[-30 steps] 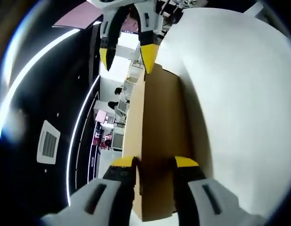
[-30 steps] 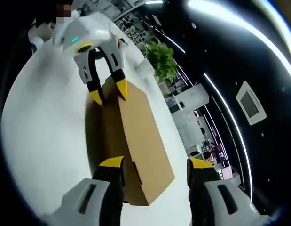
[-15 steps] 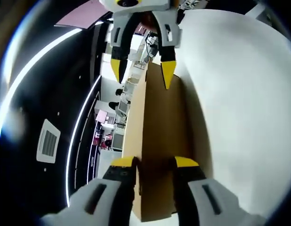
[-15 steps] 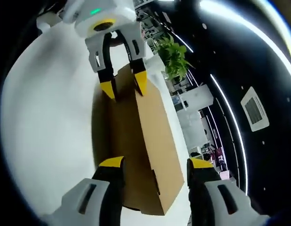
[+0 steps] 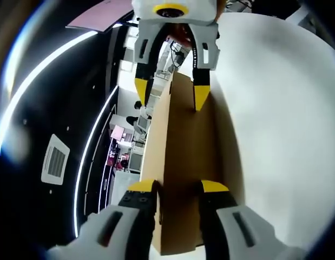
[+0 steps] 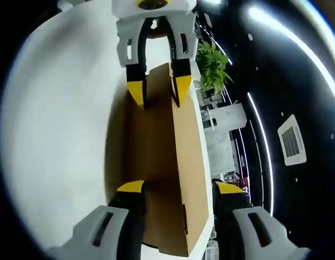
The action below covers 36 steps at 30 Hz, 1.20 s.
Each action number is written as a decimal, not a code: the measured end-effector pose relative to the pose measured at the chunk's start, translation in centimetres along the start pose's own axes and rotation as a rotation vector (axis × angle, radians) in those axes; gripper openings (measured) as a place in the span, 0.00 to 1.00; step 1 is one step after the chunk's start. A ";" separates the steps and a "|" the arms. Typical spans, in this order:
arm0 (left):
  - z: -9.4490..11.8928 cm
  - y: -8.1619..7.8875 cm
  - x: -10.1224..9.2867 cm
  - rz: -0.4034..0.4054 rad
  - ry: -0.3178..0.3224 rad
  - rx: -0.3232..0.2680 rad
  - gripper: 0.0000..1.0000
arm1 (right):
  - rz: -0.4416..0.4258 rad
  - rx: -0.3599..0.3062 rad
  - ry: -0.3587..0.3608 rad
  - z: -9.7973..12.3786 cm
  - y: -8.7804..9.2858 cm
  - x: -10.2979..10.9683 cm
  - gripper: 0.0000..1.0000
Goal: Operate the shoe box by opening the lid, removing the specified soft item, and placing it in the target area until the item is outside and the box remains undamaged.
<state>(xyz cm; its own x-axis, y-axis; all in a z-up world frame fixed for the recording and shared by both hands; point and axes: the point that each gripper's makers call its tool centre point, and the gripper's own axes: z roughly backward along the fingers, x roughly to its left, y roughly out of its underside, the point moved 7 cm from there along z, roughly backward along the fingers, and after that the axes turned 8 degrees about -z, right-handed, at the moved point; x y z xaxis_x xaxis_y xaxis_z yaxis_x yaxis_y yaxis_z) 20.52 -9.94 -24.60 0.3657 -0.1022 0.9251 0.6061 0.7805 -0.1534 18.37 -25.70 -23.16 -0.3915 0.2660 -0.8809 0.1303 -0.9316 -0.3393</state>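
Brown cardboard forms the shoe box (image 5: 181, 162), which lies on a white table (image 5: 275, 119) with its lid shut. In the left gripper view, the left gripper (image 5: 178, 188) is positioned at the near end of the box, one yellow-tipped jaw on each side of that end; the jaws sit close against the cardboard, but the frames do not settle whether they are clamped on it or merely flanking it. At the far end of the box in that view, the right gripper (image 5: 171, 93) straddles the top edge with its jaws spread apart, one tip over the box face and the other off its side. In the right gripper view, the shoe box (image 6: 167, 162) runs lengthwise between the two tools on the table (image 6: 59, 135); the right gripper (image 6: 179, 187) has its jaws wide apart around the near end, and the left gripper (image 6: 159, 89) sits at the far end. A potted plant (image 6: 213, 62) stands beyond the table edge.
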 end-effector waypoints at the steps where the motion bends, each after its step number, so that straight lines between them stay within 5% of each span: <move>1: 0.0 0.0 0.0 0.000 0.000 0.001 0.30 | 0.019 0.003 0.003 -0.1 0.0 0.1 0.50; 20: -0.1 -0.2 -0.1 0.003 -0.009 0.023 0.30 | 0.053 -0.003 -0.019 -0.6 0.0 1.4 0.31; 36: -0.4 -0.3 -0.5 -0.023 -0.037 0.033 0.34 | 0.071 -0.011 -0.025 -0.6 0.1 1.4 0.30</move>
<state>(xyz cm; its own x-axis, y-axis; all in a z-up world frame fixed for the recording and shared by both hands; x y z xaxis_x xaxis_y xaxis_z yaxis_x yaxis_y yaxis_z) 20.48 -10.38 -25.17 0.3257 -0.0978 0.9404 0.5899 0.7983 -0.1212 18.36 -25.24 -24.62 -0.4030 0.1928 -0.8947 0.1687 -0.9451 -0.2797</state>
